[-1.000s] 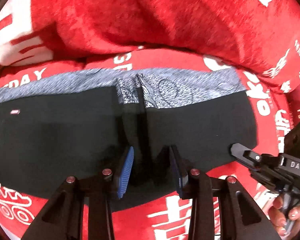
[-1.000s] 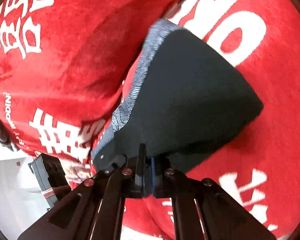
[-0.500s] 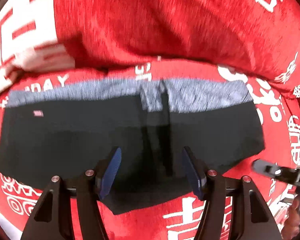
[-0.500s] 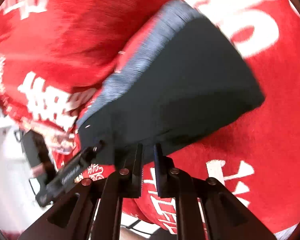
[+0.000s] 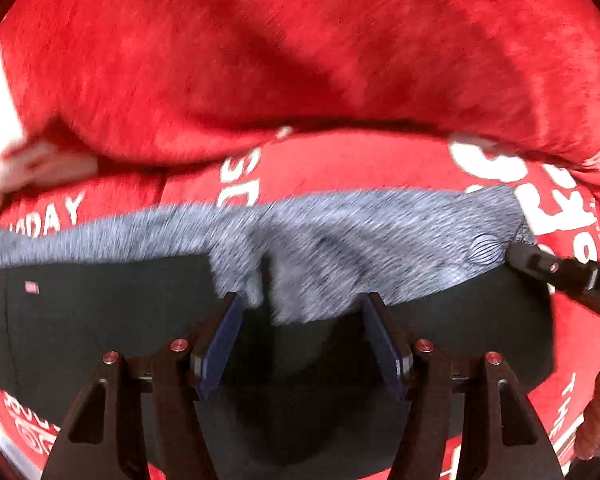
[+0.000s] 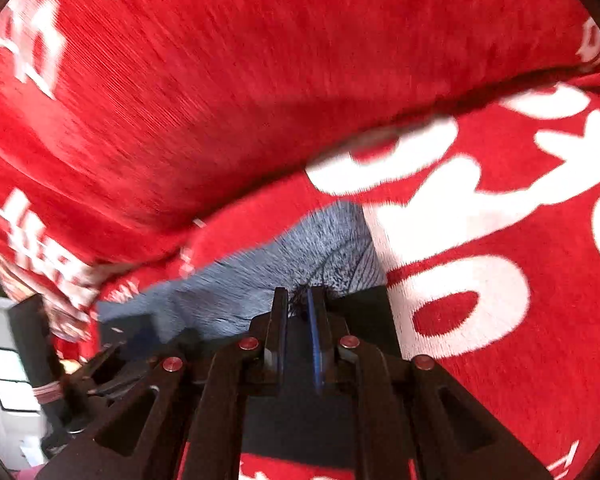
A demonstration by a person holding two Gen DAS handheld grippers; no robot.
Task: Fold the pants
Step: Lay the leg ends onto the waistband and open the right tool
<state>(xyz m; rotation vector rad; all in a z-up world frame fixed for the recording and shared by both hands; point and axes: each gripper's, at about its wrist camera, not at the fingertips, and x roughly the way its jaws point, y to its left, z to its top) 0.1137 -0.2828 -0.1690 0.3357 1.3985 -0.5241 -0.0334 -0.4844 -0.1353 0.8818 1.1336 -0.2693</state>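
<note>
Nearest the left wrist lens, left gripper pointing down over the cloth, jaws standing about half apart, pads bare, nothing pinched between them. Just under and around it, pants: dark, spread flat and wide across a red blanket with white lettering, lower edge close to the lens, grey marled waistband along the far edge. Between the left pads, a grey flap dipping down onto the dark cloth, blurred, so exact shape not to be told. Small pale tag on the dark cloth toward the left end.

Off to the right end of the waistband, right gripper, tips at the grey corner, pads nearly together with only a narrow slit between, no cloth seen pinched in it. Below that, at the picture's edge, part of a person's hand on the handle.

Farther back, beyond the waistband, a raised red bolster of the same fabric, close behind but apart from the pants.

Handling, as a judgement: light, limp, stretchy knit; no stiffness, likely to sag and drag on the plush blanket, not fragile, not slippery. Best held at the waistband, thicker and firmer than the legs: one pinch at each end corner, through all layers, then lifted evenly to keep the fold square. Risk of catching only the top layer or a tuft of blanket along with it.
</note>
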